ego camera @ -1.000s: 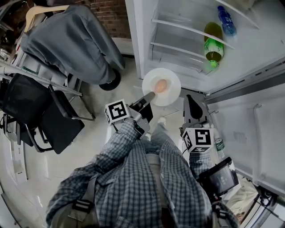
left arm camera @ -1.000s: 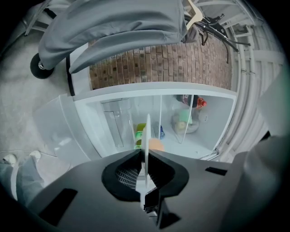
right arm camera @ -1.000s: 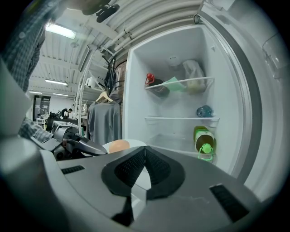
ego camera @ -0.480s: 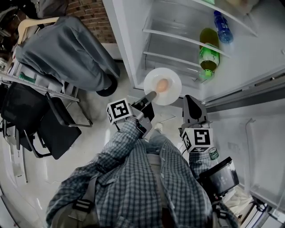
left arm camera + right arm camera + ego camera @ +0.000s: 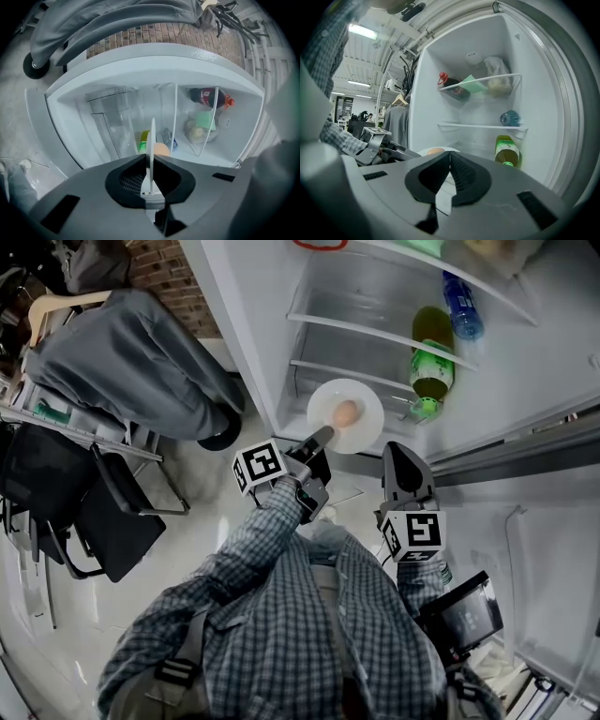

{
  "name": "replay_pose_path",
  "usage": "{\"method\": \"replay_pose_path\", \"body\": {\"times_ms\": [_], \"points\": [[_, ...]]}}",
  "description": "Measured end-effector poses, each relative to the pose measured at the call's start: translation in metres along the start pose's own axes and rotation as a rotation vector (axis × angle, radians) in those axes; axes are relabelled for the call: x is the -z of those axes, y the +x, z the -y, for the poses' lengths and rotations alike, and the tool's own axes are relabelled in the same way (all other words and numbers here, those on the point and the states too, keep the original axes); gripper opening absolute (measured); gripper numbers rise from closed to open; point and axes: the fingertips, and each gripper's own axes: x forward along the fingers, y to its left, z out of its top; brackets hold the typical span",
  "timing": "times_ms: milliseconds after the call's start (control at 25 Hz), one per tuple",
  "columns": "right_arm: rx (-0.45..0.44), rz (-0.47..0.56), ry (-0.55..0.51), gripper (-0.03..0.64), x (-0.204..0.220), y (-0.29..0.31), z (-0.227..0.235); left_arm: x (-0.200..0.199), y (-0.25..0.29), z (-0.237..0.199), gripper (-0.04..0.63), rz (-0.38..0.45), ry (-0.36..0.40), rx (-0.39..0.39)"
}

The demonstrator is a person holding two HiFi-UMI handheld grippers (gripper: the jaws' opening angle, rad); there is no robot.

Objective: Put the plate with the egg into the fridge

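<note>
Fingers (image 5: pixel 123 177) of left gripper (image 5: pixel 323 434) on plate (image 5: pixel 368 424), egg (image 5: pixel 346 412) nearer fridge (image 5: pixel 246 326) than before

In the left gripper view the plate (image 5: pixel 152 140) shows only as a thin edge-on line. It and the left claw (image 5: pixel 151 161) cover most of the egg (image 5: pixel 162 150). In the right gripper view the right claw (image 5: pixel 450 157) hides all but the plate's far rim. In the head view the picture's edge cuts off the top of the fridge (image 5: pixel 246 343), so a red thing (image 5: pixel 319 244) there cannot be identified. The bagged items (image 5: pixel 497 82) high inside are too blurred to name.

No readable text or labels anywhere.
</note>
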Motion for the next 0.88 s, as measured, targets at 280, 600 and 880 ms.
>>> {"method": "replay_pose_path", "body": {"times_ms": [280,600,880], "points": [[-0.008,0.003,-0.021,0.006,0.000,0.008,0.012,-0.007,0.028,0.000,0.028,0.027,-0.007,-0.003],[-0.004,-0.013,-0.003,0.006,0.000,0.015,0.026,-0.020,0.050,-0.004,0.028,0.048,-0.020,-0.007],[0.001,-0.017,0.001,0.006,0.000,0.019,0.037,-0.029,0.068,-0.011,0.028,0.057,-0.047,-0.018]]}}
